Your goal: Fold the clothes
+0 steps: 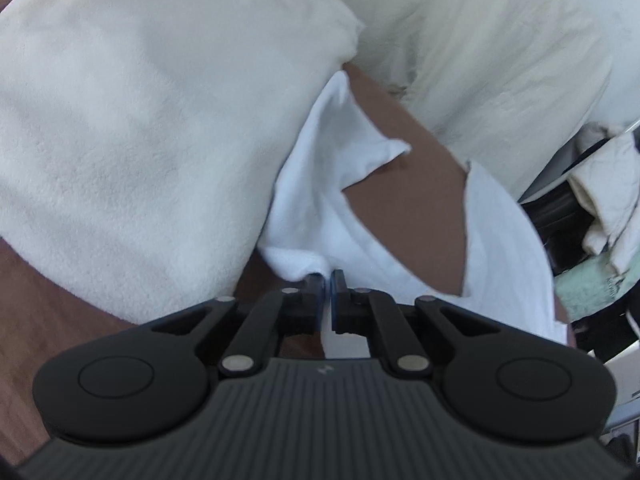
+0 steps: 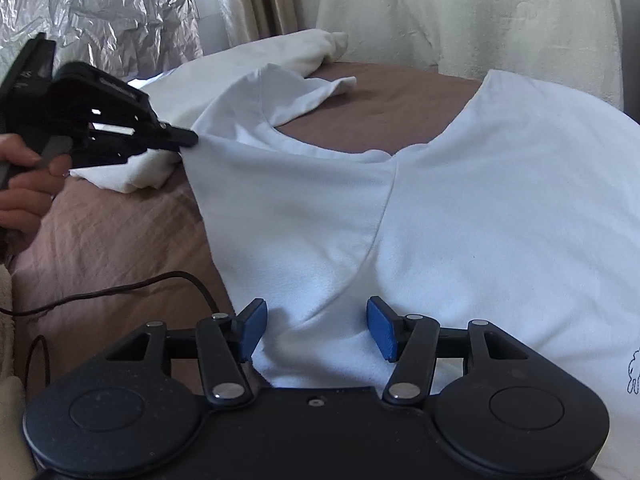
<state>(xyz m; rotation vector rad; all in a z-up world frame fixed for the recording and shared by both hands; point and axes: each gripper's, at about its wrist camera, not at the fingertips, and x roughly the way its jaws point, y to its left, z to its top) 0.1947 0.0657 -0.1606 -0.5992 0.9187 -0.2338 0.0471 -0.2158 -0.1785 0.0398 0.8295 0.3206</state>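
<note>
A white T-shirt (image 2: 460, 208) lies partly folded on the brown bed sheet (image 2: 380, 108). My left gripper (image 1: 327, 280) is shut on an edge of the shirt (image 1: 320, 216) and holds it lifted. It also shows in the right wrist view (image 2: 188, 138) at the left, pinching the shirt's left edge. My right gripper (image 2: 316, 326) is open, its blue pads (image 2: 254, 326) on either side of a fold of the shirt at the near edge, not closed on it.
A cream pillow (image 1: 140, 140) lies left of the shirt. A cream blanket (image 2: 480, 12) rises behind the bed. A black cable (image 2: 120, 290) trails over the sheet at the near left. Silver foil (image 2: 100, 4) and a curtain stand at the back left. Clutter (image 1: 600, 220) sits at the right.
</note>
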